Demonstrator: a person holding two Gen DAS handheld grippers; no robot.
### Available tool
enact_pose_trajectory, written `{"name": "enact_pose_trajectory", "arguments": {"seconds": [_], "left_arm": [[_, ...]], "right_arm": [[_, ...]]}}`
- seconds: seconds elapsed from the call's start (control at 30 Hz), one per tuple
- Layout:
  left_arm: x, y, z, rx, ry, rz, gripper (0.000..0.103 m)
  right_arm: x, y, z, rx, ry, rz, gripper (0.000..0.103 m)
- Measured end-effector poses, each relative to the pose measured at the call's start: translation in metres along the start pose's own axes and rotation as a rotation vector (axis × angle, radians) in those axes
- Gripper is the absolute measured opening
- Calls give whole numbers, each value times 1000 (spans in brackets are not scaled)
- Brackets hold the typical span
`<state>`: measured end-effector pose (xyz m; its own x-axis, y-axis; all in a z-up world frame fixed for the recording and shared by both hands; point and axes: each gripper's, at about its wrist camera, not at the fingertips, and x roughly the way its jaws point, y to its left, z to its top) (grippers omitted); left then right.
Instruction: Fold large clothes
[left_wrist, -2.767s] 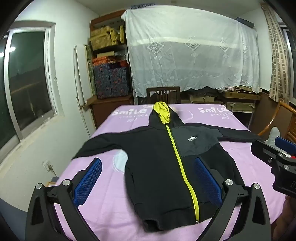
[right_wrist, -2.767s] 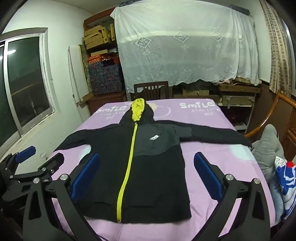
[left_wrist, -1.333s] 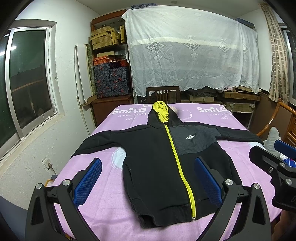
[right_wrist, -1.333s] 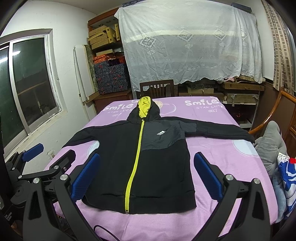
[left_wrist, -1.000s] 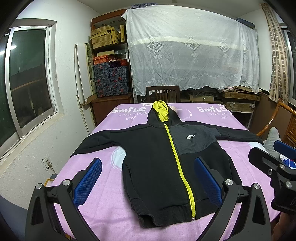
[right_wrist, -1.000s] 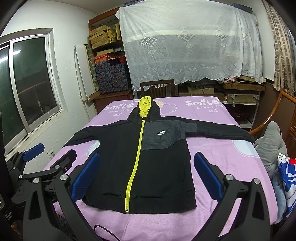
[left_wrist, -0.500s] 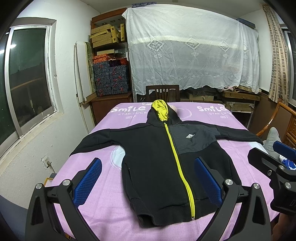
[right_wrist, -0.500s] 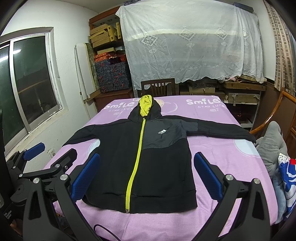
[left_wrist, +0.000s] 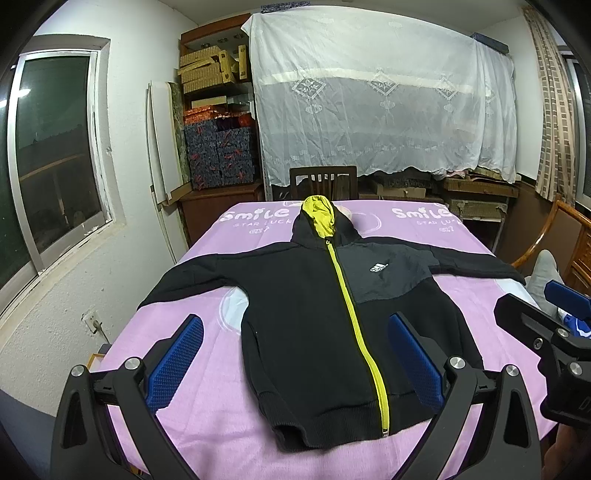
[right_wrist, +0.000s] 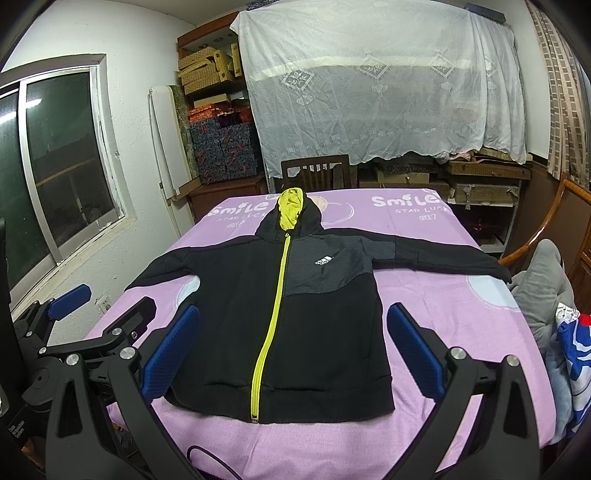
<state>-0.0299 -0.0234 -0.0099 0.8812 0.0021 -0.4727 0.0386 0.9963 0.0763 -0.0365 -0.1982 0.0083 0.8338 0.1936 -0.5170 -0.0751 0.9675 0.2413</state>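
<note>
A black hoodie (left_wrist: 314, 314) with a yellow zip and yellow-lined hood lies flat, face up, sleeves spread, on the purple-covered table (left_wrist: 199, 424). It also shows in the right wrist view (right_wrist: 314, 314). My left gripper (left_wrist: 295, 362) is open and empty, held above the hoodie's hem near the table's front edge. My right gripper (right_wrist: 291, 358) is open and empty, also above the hem. Each gripper shows at the edge of the other's view.
A wooden chair (left_wrist: 323, 181) stands behind the table's far edge. Shelves of boxes (left_wrist: 218, 122) and a white lace cloth (left_wrist: 380, 110) fill the back wall. A window (left_wrist: 51, 177) is on the left. A grey and blue bundle (right_wrist: 554, 314) lies at the right.
Both grippers have risen and drawn back slightly, so the hoodie sits a little farther off in view. The hoodie has not moved. Both grippers stay open.
</note>
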Motion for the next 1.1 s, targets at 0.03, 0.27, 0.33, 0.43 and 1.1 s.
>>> {"name": "enact_pose_trajectory", "arguments": {"seconds": [0.03, 0.27, 0.33, 0.43, 1.1], "left_arm": [[1, -1, -1, 0, 3, 0, 100], [8, 1, -1, -7, 34, -5, 100], [12, 3, 1, -7, 44, -5, 100], [19, 10, 0, -10, 68, -12, 100], [140, 63, -58, -127, 450, -156, 83]], "right_arm": [[1, 1, -1, 2, 2, 1, 99], [8, -5, -7, 18, 20, 3, 99], [11, -7, -9, 24, 30, 4, 99], [15, -10, -9, 32, 41, 7, 99], [127, -119, -81, 204, 338, -6, 84]]}}
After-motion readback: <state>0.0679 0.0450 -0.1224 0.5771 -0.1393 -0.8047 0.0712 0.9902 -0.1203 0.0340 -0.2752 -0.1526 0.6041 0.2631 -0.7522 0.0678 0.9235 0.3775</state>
